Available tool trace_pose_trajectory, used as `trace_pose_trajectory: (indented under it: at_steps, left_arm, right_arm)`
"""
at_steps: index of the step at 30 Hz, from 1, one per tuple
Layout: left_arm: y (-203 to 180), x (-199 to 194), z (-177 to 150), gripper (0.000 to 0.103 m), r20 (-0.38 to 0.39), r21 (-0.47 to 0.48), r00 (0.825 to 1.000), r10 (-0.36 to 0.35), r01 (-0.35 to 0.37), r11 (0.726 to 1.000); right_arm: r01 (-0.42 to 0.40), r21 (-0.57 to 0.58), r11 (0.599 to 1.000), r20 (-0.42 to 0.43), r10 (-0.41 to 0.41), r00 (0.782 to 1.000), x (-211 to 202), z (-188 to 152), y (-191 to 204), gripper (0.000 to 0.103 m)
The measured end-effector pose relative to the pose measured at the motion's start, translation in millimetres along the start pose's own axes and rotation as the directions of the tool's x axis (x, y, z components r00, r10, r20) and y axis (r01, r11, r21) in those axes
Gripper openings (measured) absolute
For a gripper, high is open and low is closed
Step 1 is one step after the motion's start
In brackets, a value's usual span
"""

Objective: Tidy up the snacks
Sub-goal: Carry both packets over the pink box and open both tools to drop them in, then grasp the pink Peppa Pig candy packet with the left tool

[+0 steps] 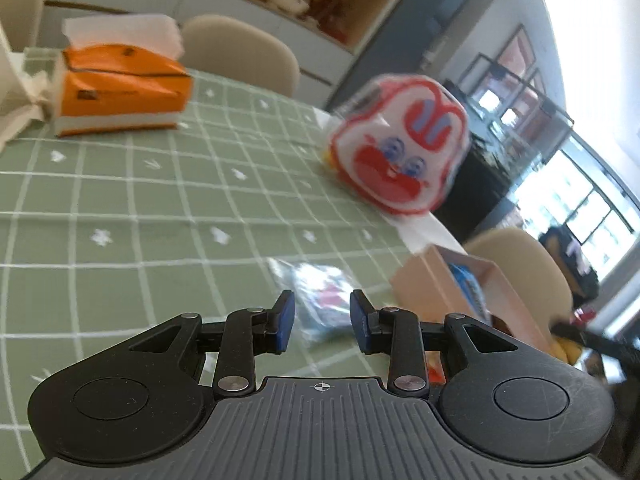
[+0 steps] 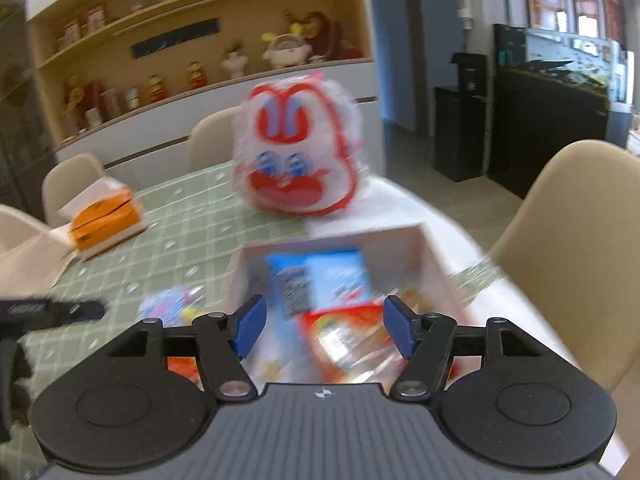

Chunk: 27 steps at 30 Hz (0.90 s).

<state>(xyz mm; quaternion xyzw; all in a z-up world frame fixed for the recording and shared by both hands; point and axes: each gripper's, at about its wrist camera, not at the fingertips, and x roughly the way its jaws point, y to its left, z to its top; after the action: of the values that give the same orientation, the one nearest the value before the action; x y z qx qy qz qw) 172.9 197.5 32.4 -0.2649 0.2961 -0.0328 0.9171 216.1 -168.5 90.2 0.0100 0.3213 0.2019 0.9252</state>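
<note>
- Left wrist view: the left gripper (image 1: 322,317) hangs over a green tablecloth with a white grid (image 1: 120,208). Its blue-padded jaws stand a narrow way apart, with nothing pressed between them.
- Just beyond the jaws, flat on the cloth, lies a small clear-wrapped snack packet with pale blue and red print (image 1: 324,300); it is blurred and the pads are not touching it.
- To the right of that packet stands an open pale pink cardboard box (image 1: 432,292), with a blue snack pack (image 1: 466,284) showing over its rim.
- Farther back, near the table's right edge, sits a round white bag printed with a red-and-blue rabbit face (image 1: 396,148).
- At far left rests an orange tissue pack with white tissue sticking out of the top (image 1: 120,88), and beige chairs (image 1: 244,52) stand behind the table.
- Right wrist view: the right gripper (image 2: 323,328) is poised over the open box (image 2: 436,256), its jaws spread moderately wide and gripping nothing.
- Inside the box, the blue pack (image 2: 320,276) lies toward the far wall, and a red-and-orange wrapped snack (image 2: 344,340) lies below the jaws; whether the pads touch it is lost in the blur.
- The small packet (image 2: 172,304) lies on the cloth just left of the box.
- The rabbit-face bag (image 2: 296,160) stands behind the box, the tissue pack (image 2: 106,220) at far left.
</note>
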Motion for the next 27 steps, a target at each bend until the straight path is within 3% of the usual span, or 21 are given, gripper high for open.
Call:
trace_pose_trajectory:
  at_steps: [4, 6, 9, 14, 19, 27]
  left_arm:
    - [-5, 23, 12, 0.034, 0.012, 0.000, 0.999, -0.030, 0.030, 1.000]
    - [-23, 46, 20, 0.034, -0.008, 0.073, 0.999, -0.032, 0.033, 0.997]
    - [-52, 82, 25, 0.035, -0.002, 0.228, 0.999, 0.032, -0.031, 0.973]
    - [-65, 127, 27, 0.034, -0.098, 0.305, 0.989, 0.111, -0.076, 0.949]
    - [-55, 109, 16, 0.032, -0.141, 0.331, 0.987, 0.076, -0.026, 0.943]
    - [-44, 33, -35, 0.033, -0.205, 0.338, 0.979, -0.003, 0.073, 0.938]
  right_arm:
    - [-0.048, -0.022, 0.999, -0.003, 0.048, 0.999, -14, -38, 32, 0.065]
    - [-0.060, -0.047, 0.997, 0.003, 0.060, 0.998, -21, -60, 47, 0.065]
    - [-0.048, -0.104, 0.993, 0.012, 0.049, 0.999, -29, -84, 63, 0.065]
    - [-0.077, -0.098, 0.992, -0.054, 0.072, 0.996, -33, -107, 64, 0.067]
    - [-0.072, -0.145, 0.987, -0.074, 0.062, 0.995, -32, -124, 66, 0.070]
    - [-0.095, -0.184, 0.978, -0.061, 0.085, 0.995, -35, -135, 73, 0.075]
